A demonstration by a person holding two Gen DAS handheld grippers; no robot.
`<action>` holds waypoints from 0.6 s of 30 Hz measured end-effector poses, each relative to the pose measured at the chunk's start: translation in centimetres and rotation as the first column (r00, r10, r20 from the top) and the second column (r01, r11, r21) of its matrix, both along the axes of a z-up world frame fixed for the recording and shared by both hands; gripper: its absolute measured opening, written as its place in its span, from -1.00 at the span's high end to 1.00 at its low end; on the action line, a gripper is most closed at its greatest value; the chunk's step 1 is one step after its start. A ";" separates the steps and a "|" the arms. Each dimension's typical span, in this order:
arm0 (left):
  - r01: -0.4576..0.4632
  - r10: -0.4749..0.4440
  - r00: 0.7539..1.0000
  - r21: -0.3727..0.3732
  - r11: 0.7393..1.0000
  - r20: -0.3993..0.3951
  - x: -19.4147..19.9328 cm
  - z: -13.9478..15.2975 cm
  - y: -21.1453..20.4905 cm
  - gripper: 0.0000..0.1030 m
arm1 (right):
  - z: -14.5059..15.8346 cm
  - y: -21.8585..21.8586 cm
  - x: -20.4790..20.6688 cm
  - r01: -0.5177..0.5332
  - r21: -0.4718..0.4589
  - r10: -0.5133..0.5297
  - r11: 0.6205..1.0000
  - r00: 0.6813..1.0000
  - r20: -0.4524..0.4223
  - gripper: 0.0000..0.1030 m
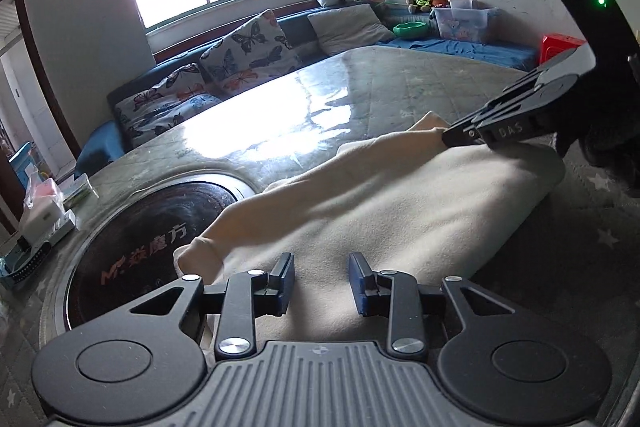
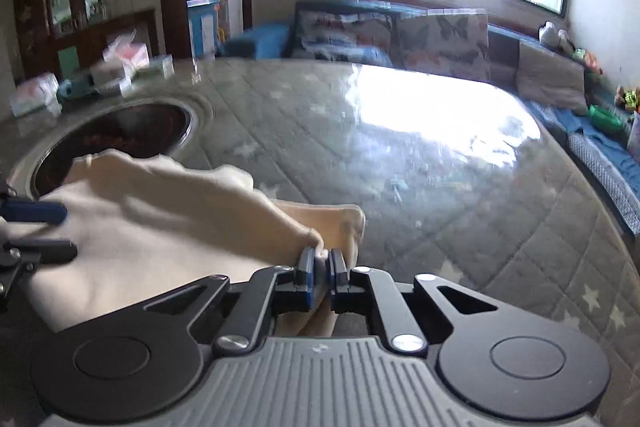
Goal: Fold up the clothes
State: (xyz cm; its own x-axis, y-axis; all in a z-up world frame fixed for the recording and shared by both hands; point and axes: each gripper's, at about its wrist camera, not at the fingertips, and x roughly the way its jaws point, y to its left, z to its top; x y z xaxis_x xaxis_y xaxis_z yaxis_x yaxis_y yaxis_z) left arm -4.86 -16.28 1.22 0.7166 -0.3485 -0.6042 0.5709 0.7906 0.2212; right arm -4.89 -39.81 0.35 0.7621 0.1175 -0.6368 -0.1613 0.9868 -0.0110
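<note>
The cream garment [image 1: 392,203] lies folded on the near bench [image 1: 320,99], soft and probably light. The right hand-held gripper [image 2: 320,263] pinches its far edge; the left hand-held gripper [image 1: 322,281] hovers agape over it. Edges give the best hold.

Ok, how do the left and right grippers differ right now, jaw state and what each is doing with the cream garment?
The left gripper has its jaws apart and holds nothing, hovering over the cream garment. The right gripper is shut, with a fold of the garment's edge pinched between its pads. The left is near the sleeve cuff end, the right at the opposite end. Both are over the quilted table.
</note>
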 end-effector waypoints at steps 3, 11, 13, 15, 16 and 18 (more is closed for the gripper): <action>-0.007 0.007 1.000 -0.006 1.000 0.001 0.0 0.2 0.0 0.36 | 1.1 -0.4 -0.7 0.021 0.035 -0.022 0.999 1.000 0.021 0.78; 0.010 -0.009 1.000 -0.052 0.999 0.004 -0.8 1.0 -0.4 0.36 | 3.7 2.9 -6.5 -0.192 0.027 0.190 0.981 0.981 0.048 0.73; 0.013 -0.014 1.000 -0.045 0.999 -0.009 -0.6 0.5 -0.5 0.36 | 2.7 3.3 -6.8 -0.192 0.012 0.192 0.981 0.981 0.021 0.72; 0.009 -0.011 0.999 -0.052 0.999 -0.035 -0.1 -0.1 -0.3 0.35 | 1.6 3.2 -6.7 -0.179 0.030 0.179 0.983 0.984 -0.009 0.73; 0.007 -0.009 0.999 -0.059 0.998 -0.047 0.1 -0.2 -0.2 0.35 | 1.2 2.8 -6.5 -0.169 0.058 0.169 0.984 0.985 -0.009 0.72; -0.001 -0.005 0.998 -0.079 0.997 -0.069 0.6 0.1 0.3 0.28 | 1.2 2.4 -6.0 -0.159 0.093 0.161 0.983 0.987 -0.014 0.72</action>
State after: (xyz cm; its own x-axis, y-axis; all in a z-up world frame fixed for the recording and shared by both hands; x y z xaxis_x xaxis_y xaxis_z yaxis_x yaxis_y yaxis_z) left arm -4.26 -15.98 1.33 0.6732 -0.3988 -0.6227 0.5844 0.8029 0.1177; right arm -10.92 -37.40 1.54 0.7149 0.2953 -0.6338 -0.3168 0.9449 0.0828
